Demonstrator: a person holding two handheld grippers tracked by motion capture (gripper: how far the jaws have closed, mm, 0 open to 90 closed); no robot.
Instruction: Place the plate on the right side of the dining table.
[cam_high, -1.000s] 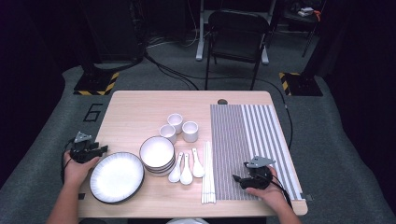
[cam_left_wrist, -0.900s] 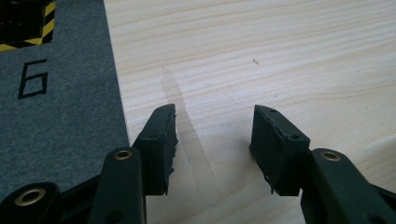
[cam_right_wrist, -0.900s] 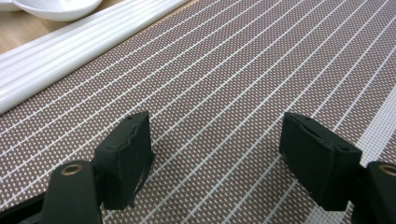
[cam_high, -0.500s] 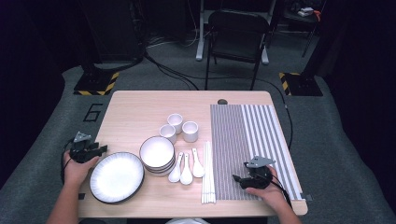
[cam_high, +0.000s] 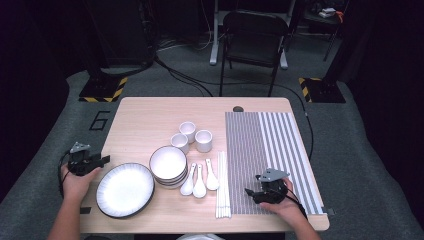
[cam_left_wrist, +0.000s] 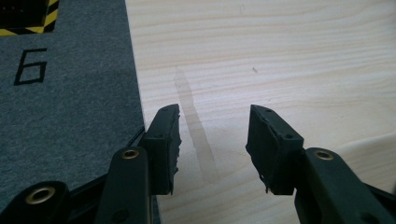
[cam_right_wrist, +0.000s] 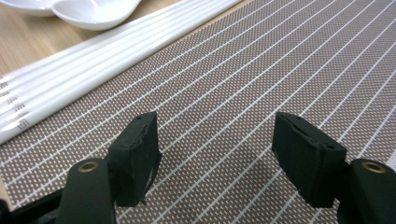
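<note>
On the striped mat (cam_high: 272, 150), near its front edge, my right gripper (cam_high: 253, 192) rests with its jaws apart and nothing between them; they have just been closing a little, and in the right gripper view (cam_right_wrist: 215, 158) only the brown weave with its white lines lies under the gap. The nearest things to it are the white chopsticks (cam_high: 223, 185), a bundle lying lengthwise just off the mat's left edge on the bare wood, and in the right gripper view they run slantwise (cam_right_wrist: 102, 56) ahead of my jaws, apart from them. Just beyond the chopsticks lie three white spoons (cam_high: 199, 180) side by side, and next to those a stack of bowls (cam_high: 168, 165). Behind the bowls stand three small cups (cam_high: 192, 136) close together. A large white plate (cam_high: 125, 190) sits at the front left, touching or nearly touching the bowl stack; I cannot tell which. My left gripper (cam_high: 102, 161) is at the table's left edge, just beside the plate; its jaws have also been closing slightly but stand apart, holding nothing, with pale wood (cam_left_wrist: 280, 60) and grey floor (cam_left_wrist: 65, 107) beneath them in the left gripper view (cam_left_wrist: 212, 140).
</note>
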